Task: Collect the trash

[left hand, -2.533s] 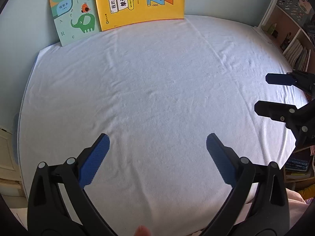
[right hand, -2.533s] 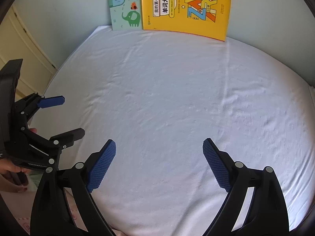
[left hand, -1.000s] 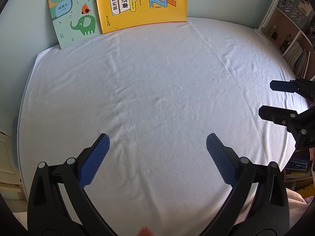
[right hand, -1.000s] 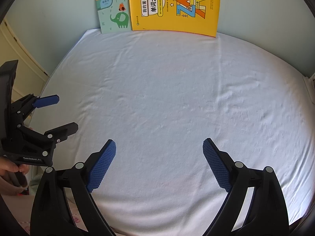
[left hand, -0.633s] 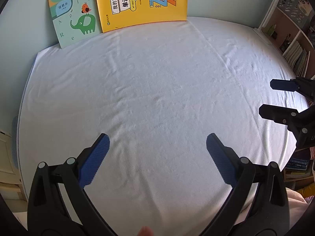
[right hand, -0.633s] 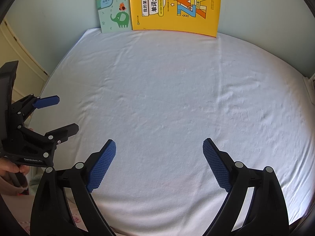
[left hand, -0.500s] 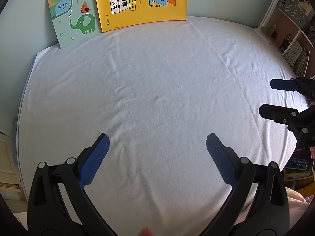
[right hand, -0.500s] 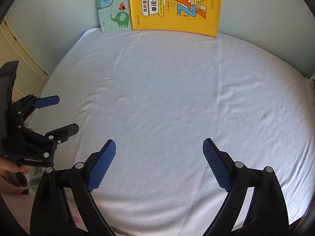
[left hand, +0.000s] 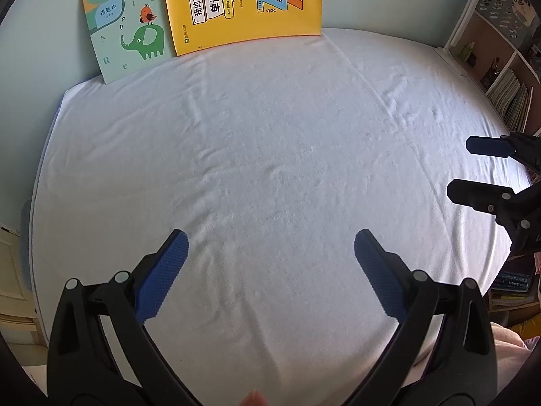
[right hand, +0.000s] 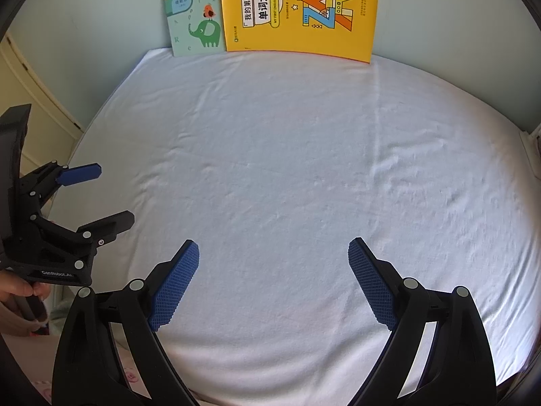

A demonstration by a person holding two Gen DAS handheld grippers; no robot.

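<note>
No trash shows in either view. My left gripper (left hand: 270,240) is open and empty above the near part of a table covered with a white cloth (left hand: 270,155). My right gripper (right hand: 274,250) is open and empty above the same cloth (right hand: 287,169). The right gripper also shows at the right edge of the left wrist view (left hand: 460,169), open. The left gripper shows at the left edge of the right wrist view (right hand: 111,196), open, held by a hand.
A yellow word book (left hand: 243,3) and a green elephant notebook (left hand: 128,34) lean against the pale wall at the back; both also show in the right wrist view (right hand: 301,10) (right hand: 196,17). A bookshelf (left hand: 503,77) stands at the right.
Both grippers stay open and have barely shifted; the views are nearly the same as before.
</note>
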